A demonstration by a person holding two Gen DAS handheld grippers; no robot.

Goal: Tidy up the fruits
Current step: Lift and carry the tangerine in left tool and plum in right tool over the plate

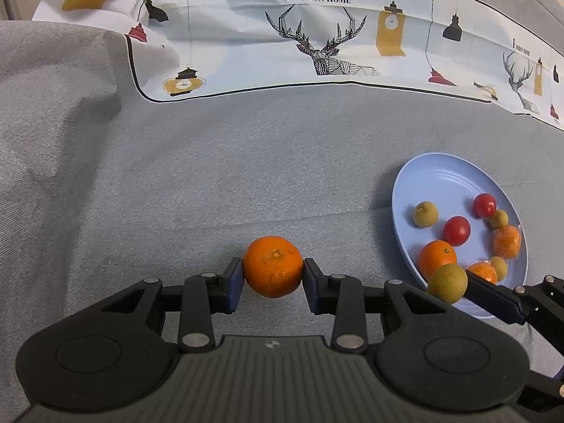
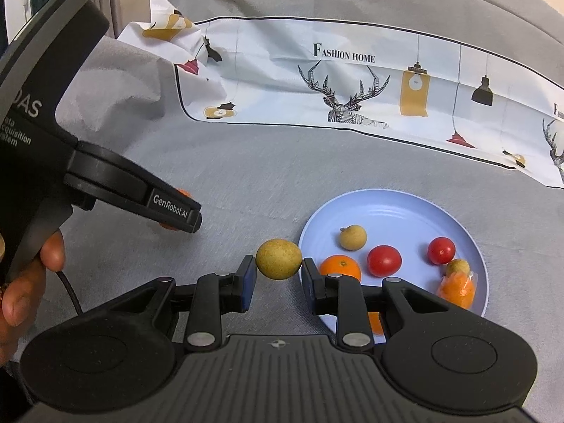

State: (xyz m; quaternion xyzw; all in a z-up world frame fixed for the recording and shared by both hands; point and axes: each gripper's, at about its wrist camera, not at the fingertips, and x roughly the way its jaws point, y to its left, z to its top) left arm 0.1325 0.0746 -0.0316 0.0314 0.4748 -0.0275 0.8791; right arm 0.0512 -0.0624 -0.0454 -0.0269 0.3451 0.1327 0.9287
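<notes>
Left wrist | left tool point(image 1: 273, 275) clamps dimpled round orange point(image 1: 273, 266) | right tool point(image 2: 278, 275) clamps speckled longan point(image 2: 278, 259)

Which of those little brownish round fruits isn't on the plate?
The largest brownish fruit, gripped between the right gripper's jaws beside the blue plate's rim. The other brownish ones lie on the plate.

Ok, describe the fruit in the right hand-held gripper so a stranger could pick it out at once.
Start at the blue plate on the grey cloth. Just off its left rim, the right hand-held gripper clamps a round longan between its blue pads. It is dull yellow-brown and speckled, bigger-looking than the longans on the plate, and unlike the orange tangerine in the left hand-held gripper.
</notes>
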